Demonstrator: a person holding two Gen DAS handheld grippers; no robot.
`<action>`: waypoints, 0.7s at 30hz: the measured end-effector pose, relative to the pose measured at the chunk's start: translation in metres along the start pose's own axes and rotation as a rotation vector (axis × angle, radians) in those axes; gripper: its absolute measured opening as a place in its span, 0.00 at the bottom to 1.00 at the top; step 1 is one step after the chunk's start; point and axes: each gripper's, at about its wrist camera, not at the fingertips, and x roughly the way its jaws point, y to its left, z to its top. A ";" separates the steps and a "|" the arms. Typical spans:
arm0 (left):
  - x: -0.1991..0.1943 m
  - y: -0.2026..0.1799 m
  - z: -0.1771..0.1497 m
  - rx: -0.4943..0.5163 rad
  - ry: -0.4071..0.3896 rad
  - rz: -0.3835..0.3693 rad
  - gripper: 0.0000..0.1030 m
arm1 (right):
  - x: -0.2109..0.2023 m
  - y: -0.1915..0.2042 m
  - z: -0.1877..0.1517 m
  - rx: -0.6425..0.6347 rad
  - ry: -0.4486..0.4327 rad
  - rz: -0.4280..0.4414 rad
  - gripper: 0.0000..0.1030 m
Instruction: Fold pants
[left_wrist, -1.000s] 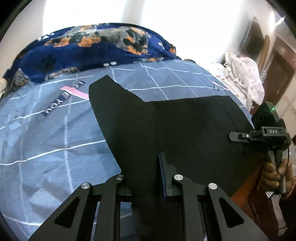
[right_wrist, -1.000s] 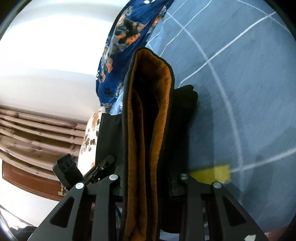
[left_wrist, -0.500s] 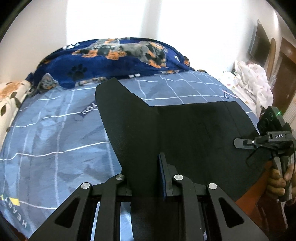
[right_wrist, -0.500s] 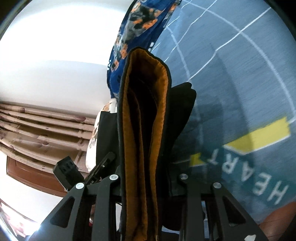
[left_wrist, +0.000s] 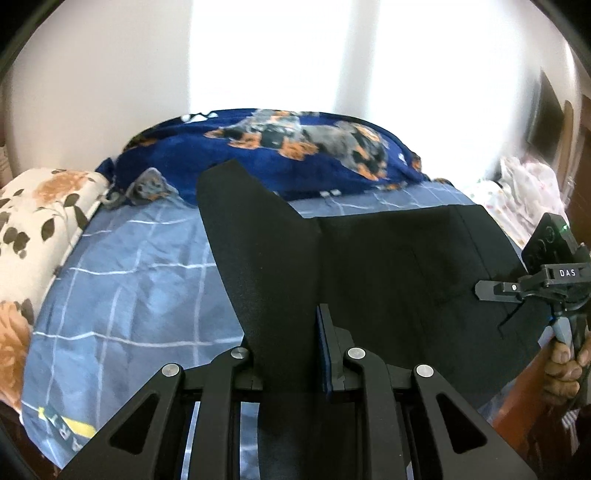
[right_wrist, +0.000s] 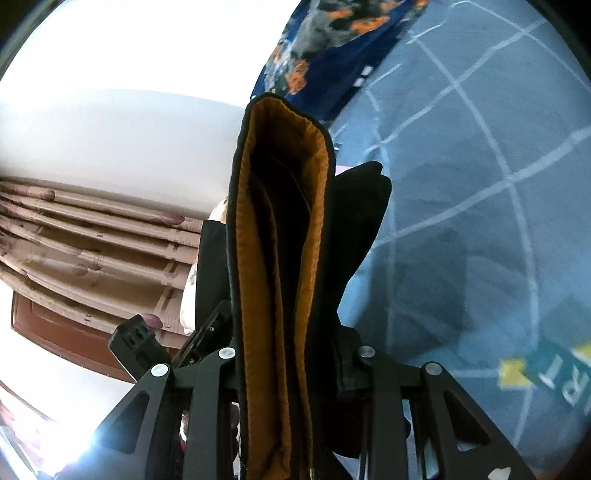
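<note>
— Both grippers pinching?
— Yes. My left gripper (left_wrist: 288, 354) and right gripper (left_wrist: 484, 290) each clamp an edge of the black, orange-lined fabric pants (left_wrist: 369, 266), stretched sideways between them above the blue checked bedsheet (left_wrist: 129, 280).
— Looks?
— Taut, smooth, one corner jutting forward.

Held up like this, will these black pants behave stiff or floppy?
Probably floppy but thick: the pants span between left tongs and right tongs, one flap loose. The orange lining suggests some weight, so they may sag.
</note>
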 end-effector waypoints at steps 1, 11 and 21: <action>0.001 0.006 0.003 -0.003 -0.003 0.009 0.19 | 0.005 0.003 0.004 -0.004 0.005 0.001 0.26; 0.018 0.041 0.012 -0.038 0.004 0.050 0.19 | 0.048 0.011 0.024 -0.004 0.051 0.000 0.26; 0.039 0.062 0.030 -0.042 0.006 0.074 0.19 | 0.074 0.010 0.041 0.009 0.068 0.007 0.26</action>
